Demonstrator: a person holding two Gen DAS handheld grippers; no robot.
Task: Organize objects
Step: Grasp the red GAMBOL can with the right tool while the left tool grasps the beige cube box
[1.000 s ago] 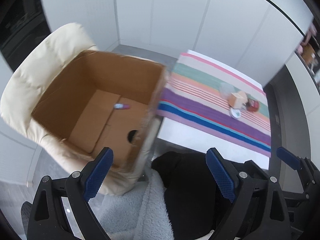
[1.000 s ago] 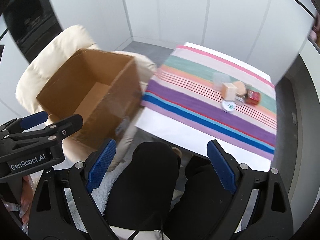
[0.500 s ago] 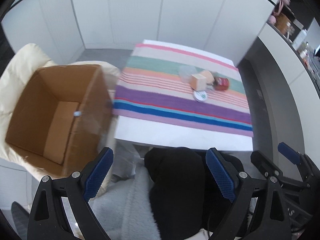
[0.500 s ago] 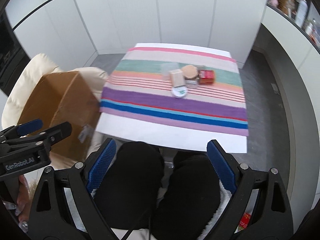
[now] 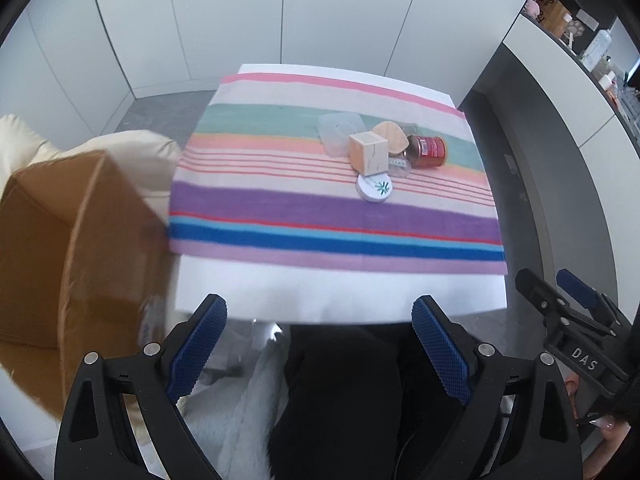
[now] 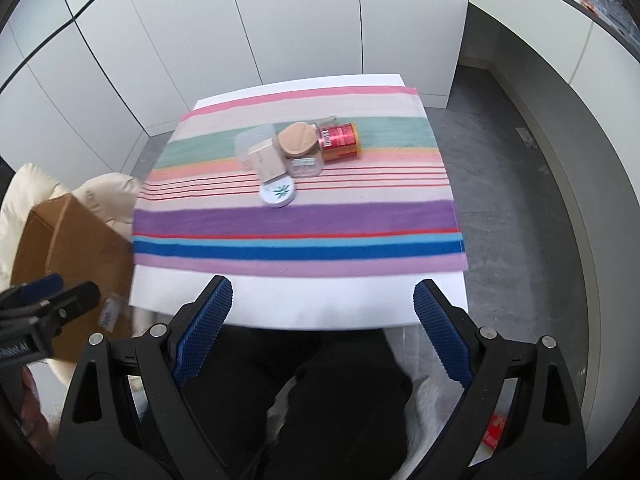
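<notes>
Flanking the striped table (image 6: 304,304), a cardboard box (image 5: 60,248) stands left; each hand-held gripper (image 5: 320,344) (image 6: 324,320) gapes wide, empty

- A white table (image 6: 304,304) is seen head-on, and a striped cloth (image 6: 296,222) is spread across most of its top (pink, green, purple and blue bands).
- A cream padded chair (image 5: 132,148) is glimpsed at the table's left edge.
- White cabinet panels (image 5: 340,12) are seen closing off the far side.
- Grey floor (image 6: 512,184) is shown to the right of the table.
- A curved white counter (image 5: 576,92) is caught far right, with bottles and oddments lined along it, too small to name.
- Dark-clad legs (image 6: 320,392) are seen below the near table edge.
</notes>
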